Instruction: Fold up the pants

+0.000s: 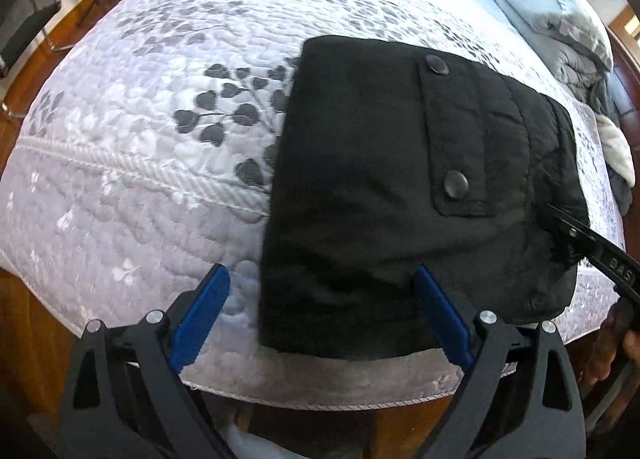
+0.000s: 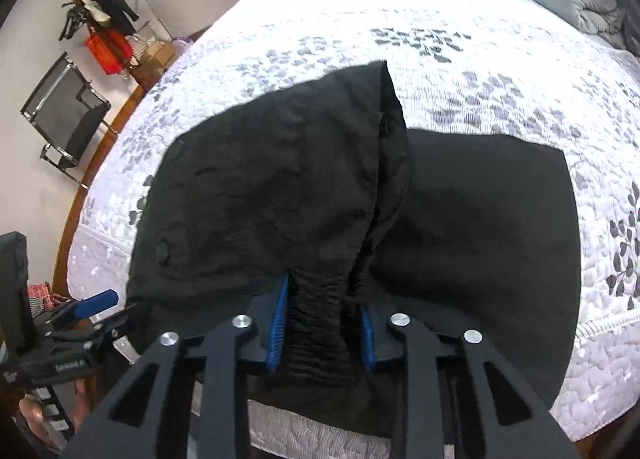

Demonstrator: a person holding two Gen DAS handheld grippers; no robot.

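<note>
Clamping a gathered ridge of black fabric between its blue pads, the right gripper (image 2: pixel 322 329) has hold of the pants (image 2: pixel 460 227) at what looks like the ribbed waistband, and that part is raised off the bed (image 2: pixel 460 71) into a peaked fold. The left gripper (image 1: pixel 320 315) stands with its pads wide apart above the near edge of the pants (image 1: pixel 360 187); one blue pad is over the quilt and the other over black cloth, with nothing held between them. Seen from the left wrist view, the pants lie as a compact folded block near the foot edge of the bed (image 1: pixel 132 195), with a flap pocket and two round snaps (image 1: pixel 456 181) facing up. A grey pillow (image 1: pixel 548 7) sits at the far corner, well apart from the garment.
</note>
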